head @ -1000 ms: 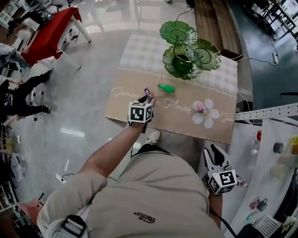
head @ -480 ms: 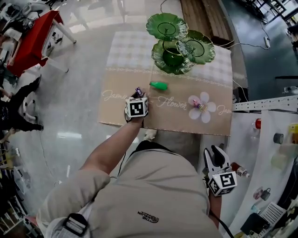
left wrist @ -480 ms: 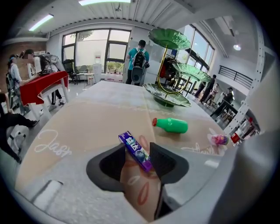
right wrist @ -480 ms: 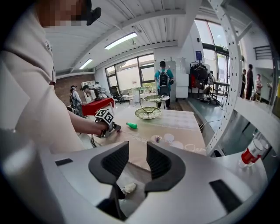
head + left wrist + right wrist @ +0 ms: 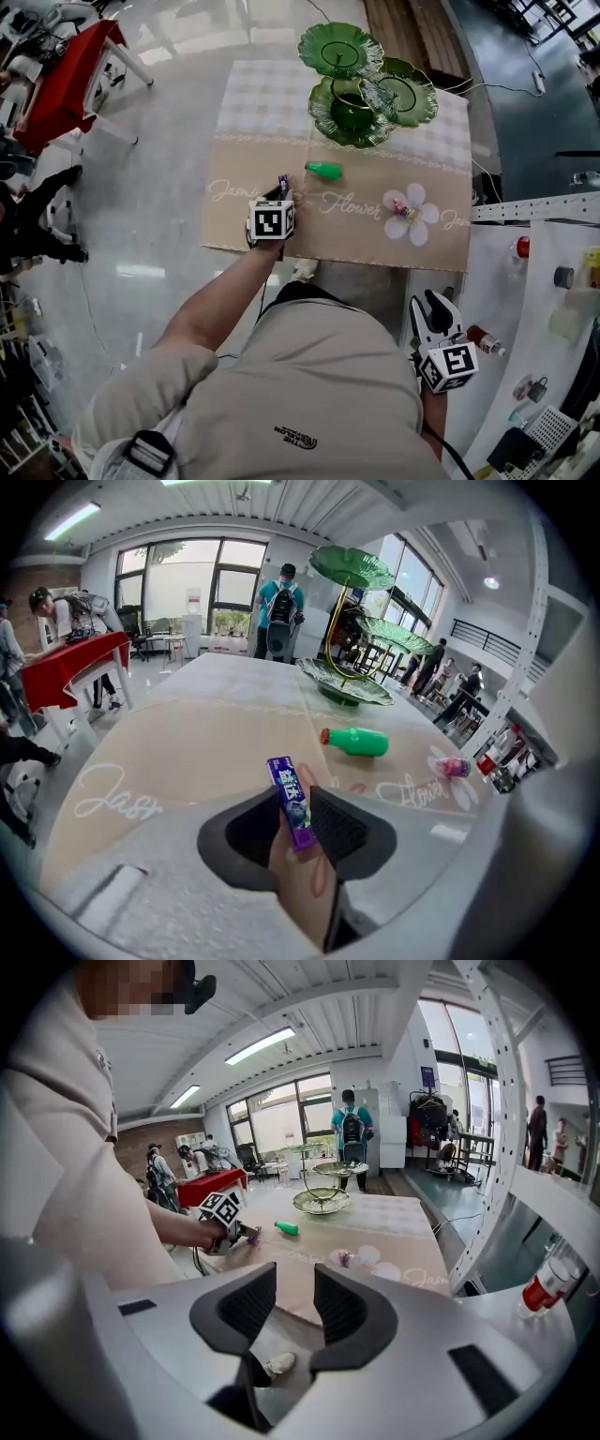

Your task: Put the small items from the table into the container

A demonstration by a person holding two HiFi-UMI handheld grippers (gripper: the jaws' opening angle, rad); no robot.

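**A:** Why is your left side so low on the cloth?

**B:** The left gripper (image 5: 293, 803) sits near the table's (image 5: 246, 141) front edge. Its jaws are closing on the purple gum stick (image 5: 284, 775), pads at its sides, so I can carry it. The green bottle (image 5: 323, 171) lies just beyond. The tiered green dish (image 5: 361, 89), my container, stands at the far edge.

**A:** And to the right?

**B:** The pink sweet (image 5: 405, 208) waits on the printed flower. My right gripper (image 5: 294, 1290) hangs off the table, jaws apart and empty. I'd say it's parked clear.
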